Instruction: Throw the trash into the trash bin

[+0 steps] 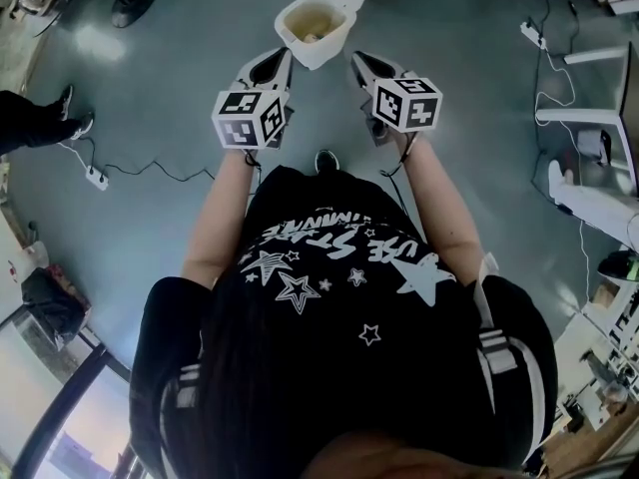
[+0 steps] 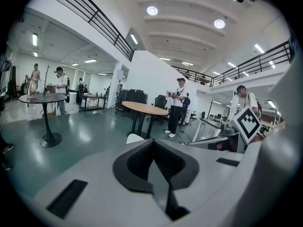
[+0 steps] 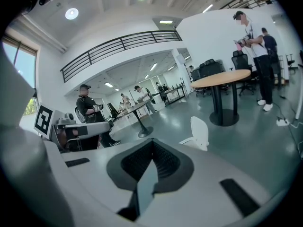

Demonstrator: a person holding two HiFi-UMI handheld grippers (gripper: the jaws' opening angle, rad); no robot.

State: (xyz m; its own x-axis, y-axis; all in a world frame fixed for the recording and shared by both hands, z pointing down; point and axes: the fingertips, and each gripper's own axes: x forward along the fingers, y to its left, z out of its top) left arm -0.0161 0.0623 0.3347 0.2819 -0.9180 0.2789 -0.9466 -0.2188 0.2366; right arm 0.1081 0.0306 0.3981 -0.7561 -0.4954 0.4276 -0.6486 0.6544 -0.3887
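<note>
A white trash bin [image 1: 321,46] stands on the grey floor in the head view, lid flipped up behind it, with some pale trash [image 1: 312,37] lying inside. My left gripper [image 1: 283,60] is just left of the bin's near rim and my right gripper [image 1: 356,61] just right of it, both held above the floor. In the left gripper view the left gripper [image 2: 152,142] has its jaws closed together with nothing between them. The right gripper [image 3: 152,142] looks the same in its own view. The bin's raised lid [image 3: 201,133] shows beyond those jaws.
A power strip with a cable [image 1: 97,178] lies on the floor to the left, another strip [image 1: 532,34] at the upper right. White desk frames [image 1: 599,118] stand on the right. Round tables [image 2: 147,109] and several standing people [image 2: 176,107] fill the hall beyond.
</note>
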